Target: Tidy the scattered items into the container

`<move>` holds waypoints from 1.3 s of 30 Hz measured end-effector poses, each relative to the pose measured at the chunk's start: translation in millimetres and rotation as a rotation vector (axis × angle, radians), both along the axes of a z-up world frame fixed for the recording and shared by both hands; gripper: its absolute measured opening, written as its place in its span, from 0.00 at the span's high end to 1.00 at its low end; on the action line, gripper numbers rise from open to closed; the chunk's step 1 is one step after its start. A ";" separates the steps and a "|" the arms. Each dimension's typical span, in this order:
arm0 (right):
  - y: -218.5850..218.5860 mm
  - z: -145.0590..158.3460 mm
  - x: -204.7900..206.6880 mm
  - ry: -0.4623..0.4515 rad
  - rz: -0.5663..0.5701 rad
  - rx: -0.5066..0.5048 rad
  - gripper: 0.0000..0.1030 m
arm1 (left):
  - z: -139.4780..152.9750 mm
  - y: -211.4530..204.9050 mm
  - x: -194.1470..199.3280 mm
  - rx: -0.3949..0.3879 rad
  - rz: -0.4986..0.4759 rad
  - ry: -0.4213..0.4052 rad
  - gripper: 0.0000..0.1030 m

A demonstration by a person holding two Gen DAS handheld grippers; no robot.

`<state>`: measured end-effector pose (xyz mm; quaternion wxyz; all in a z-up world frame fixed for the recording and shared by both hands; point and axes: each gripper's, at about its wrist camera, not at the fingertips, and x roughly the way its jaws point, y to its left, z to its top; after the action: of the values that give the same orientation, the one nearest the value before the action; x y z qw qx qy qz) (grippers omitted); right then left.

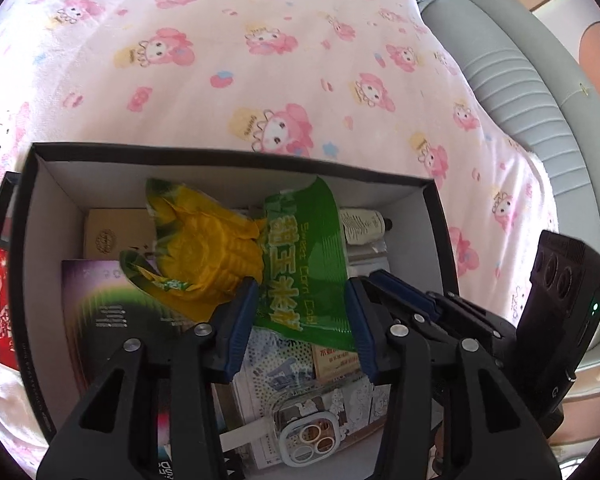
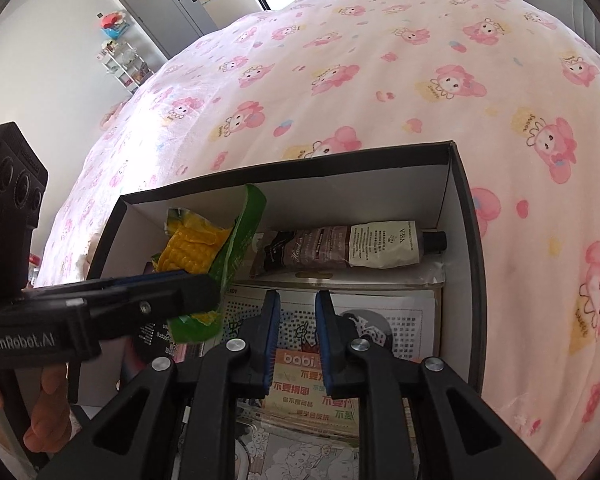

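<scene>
- The left gripper (image 1: 302, 316) hangs over the box with its jaws apart. The green corn packet (image 1: 300, 264) lies between them, but the pads do not press on it, so I judge the packet is let go and rests by its own weight.
- The right gripper (image 2: 298, 344) is also above the box, jaws only a little apart and with nothing between them. It holds nothing; it seems to wait while the other hand finishes.
- In the right wrist view a hand (image 2: 48, 404) grips the handle of the left tool, at the near left corner of the box.
- Under both grippers the floor of the box is covered by flat things: a phone case (image 1: 304, 432), printed sheets (image 2: 384, 316), a small orange card (image 2: 300, 384) and a dark booklet (image 1: 108, 304). Flat things at the bottom leave room for bulky ones on top.
- The corn packet leans on this layer, its yellow cob end tilted up towards the far left wall. It is too long and stiff to lie flat there.
- Further back a hand cream tube (image 2: 356, 248) lies along the far wall, and a beige square box (image 1: 116, 232) sits in the far left corner.
- The black box (image 1: 228, 156) stands on the pink bedcover (image 1: 260, 60); no loose items show on the cover beyond it.
- A red packet (image 1: 2, 304) lies outside, just beside the left wall of the box, so perhaps that one is still to be put in.
</scene>
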<state>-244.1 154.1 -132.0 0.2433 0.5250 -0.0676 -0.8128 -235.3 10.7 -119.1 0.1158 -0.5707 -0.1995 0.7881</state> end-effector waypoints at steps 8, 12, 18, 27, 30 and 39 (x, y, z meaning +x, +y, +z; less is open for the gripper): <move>-9.9 26.0 6.8 0.068 0.061 -0.148 0.85 | 4.5 -16.9 -4.4 0.037 0.065 0.019 0.56; -21.7 22.1 7.4 0.050 0.090 -0.167 0.84 | 8.8 -29.8 -4.6 0.029 0.095 0.025 0.52; -26.2 28.0 0.2 0.066 0.041 -0.081 0.84 | 6.8 -60.5 -2.5 -0.027 0.196 -0.013 0.51; -37.7 33.9 -30.1 0.143 0.039 0.183 0.84 | -1.8 -59.4 -9.1 -0.079 0.172 -0.022 0.50; -32.4 16.6 -32.3 0.054 0.054 0.081 0.84 | -13.0 -51.4 -12.3 -0.032 0.124 -0.065 0.36; -42.7 -8.1 -27.2 -0.057 0.137 -0.086 0.84 | -41.1 -47.2 -22.8 0.069 0.175 -0.200 0.35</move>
<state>-271.3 111.5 -140.1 0.3185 0.5406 -0.0733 -0.7752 -258.1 -36.5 -160.1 0.0457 -0.6226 -0.2863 0.7268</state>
